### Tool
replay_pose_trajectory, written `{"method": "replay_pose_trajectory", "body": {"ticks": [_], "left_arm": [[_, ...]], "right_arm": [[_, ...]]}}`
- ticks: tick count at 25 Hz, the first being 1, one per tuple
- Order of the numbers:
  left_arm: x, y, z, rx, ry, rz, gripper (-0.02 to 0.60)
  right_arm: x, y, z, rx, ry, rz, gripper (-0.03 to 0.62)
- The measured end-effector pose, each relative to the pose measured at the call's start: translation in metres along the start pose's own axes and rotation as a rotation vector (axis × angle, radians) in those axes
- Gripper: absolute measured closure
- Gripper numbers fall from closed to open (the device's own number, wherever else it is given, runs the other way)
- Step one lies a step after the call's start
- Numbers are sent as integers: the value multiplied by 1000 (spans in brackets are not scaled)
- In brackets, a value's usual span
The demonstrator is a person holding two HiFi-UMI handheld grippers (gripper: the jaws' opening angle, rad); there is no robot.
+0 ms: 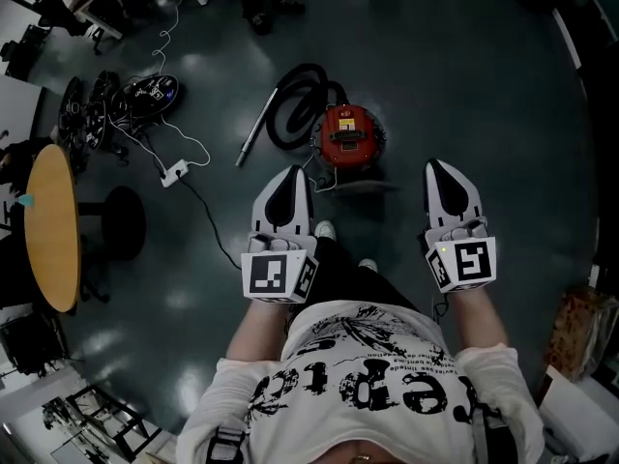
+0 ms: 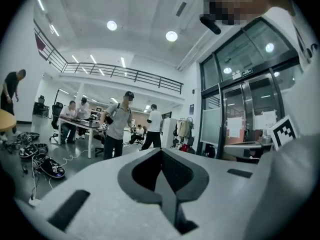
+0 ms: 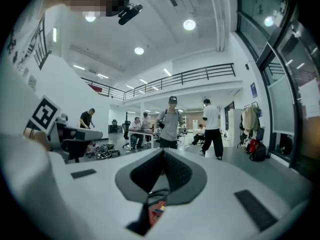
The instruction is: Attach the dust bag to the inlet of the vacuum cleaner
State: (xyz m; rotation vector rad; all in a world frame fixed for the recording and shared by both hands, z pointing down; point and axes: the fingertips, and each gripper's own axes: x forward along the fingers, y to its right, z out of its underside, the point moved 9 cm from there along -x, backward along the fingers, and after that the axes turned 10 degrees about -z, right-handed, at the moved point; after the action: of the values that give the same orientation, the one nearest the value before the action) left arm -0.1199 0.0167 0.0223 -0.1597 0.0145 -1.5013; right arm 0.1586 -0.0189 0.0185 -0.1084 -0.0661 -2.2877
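The red vacuum cleaner sits on the dark floor, far below and ahead of my feet, with its black hose coiled at its left and a grey tube lying beside it. A dark flat shape lies just in front of it; I cannot tell what it is. My left gripper and right gripper are held high and level, side by side, both shut and holding nothing. In the left gripper view the left gripper points across the office. The right gripper does the same.
A round wooden table and a black stool stand at the left. A white power strip with cables and a pile of black gear lie at the upper left. People stand and sit by desks ahead.
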Motion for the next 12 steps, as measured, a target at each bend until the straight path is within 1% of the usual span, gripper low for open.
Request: {"method": "replay_pose_trajectory", "body": {"ticks": [4,7,9,12], "left_arm": [[-47,17,-13,0,5,-10,578],[-72,29,-10,22,-13,24,578],[-83,37,-10,36,7,41,577],[-99,47,-12,49,37,40,577]], "right_arm": [[-42,-21,-16,1,31,-3,592],[-67,-38,-14,-8,43,-9,592],[-79,-44,-14,-34,45,-5,592],[-94,-50,-13,-54,35,-10,592]]}}
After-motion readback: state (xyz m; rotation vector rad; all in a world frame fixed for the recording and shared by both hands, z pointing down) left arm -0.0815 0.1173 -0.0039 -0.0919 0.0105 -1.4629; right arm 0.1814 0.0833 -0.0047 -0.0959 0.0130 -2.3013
